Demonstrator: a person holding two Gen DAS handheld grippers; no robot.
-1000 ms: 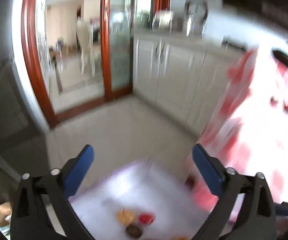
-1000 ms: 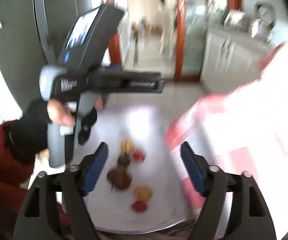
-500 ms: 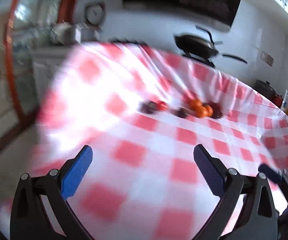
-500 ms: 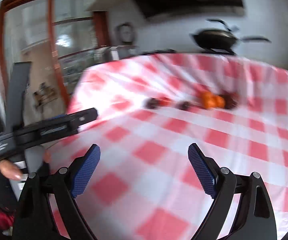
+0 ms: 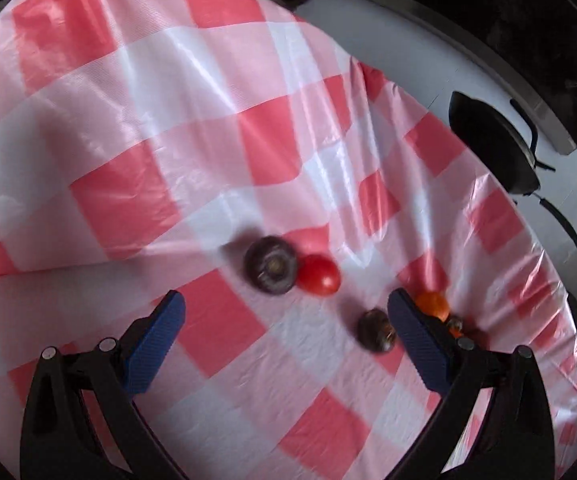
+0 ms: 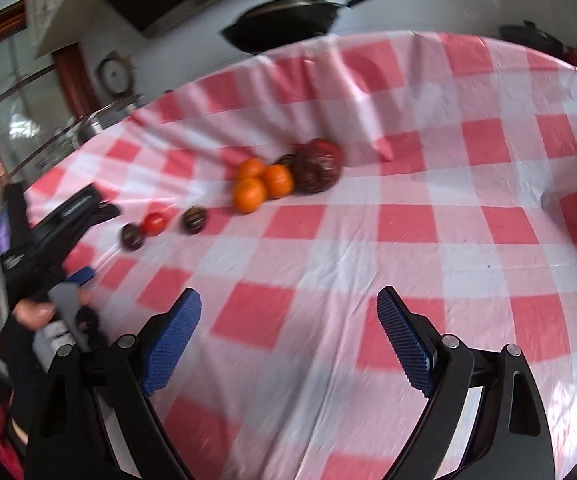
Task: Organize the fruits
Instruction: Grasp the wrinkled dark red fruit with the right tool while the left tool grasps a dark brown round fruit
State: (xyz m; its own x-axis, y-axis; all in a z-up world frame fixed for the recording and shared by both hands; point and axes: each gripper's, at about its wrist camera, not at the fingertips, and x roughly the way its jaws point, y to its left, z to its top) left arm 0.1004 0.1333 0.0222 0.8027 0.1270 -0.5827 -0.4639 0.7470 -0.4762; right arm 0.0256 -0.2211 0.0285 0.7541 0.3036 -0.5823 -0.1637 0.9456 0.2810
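Observation:
Fruits lie in a row on a red-and-white checked tablecloth (image 6: 328, 248). In the left wrist view a dark purple fruit (image 5: 271, 265) touches a red tomato (image 5: 319, 275), with a smaller dark fruit (image 5: 376, 330) and an orange (image 5: 432, 305) to the right. My left gripper (image 5: 286, 334) is open and empty just short of them. In the right wrist view three oranges (image 6: 262, 184) sit beside a large dark red fruit (image 6: 317, 165); a dark fruit (image 6: 132, 237), the tomato (image 6: 155, 223) and another dark fruit (image 6: 195, 219) lie left. My right gripper (image 6: 288, 336) is open, empty, well back.
A black pan (image 6: 288, 20) sits beyond the table's far edge, also in the left wrist view (image 5: 492, 148). The left hand-held gripper body (image 6: 48, 240) shows at the left of the right wrist view. A round clock (image 6: 114, 74) and a glass door are behind.
Both grippers have swung from the floor and door up over the table. The left gripper has closed in on the fruits; the right has also moved nearer. Both stay open.

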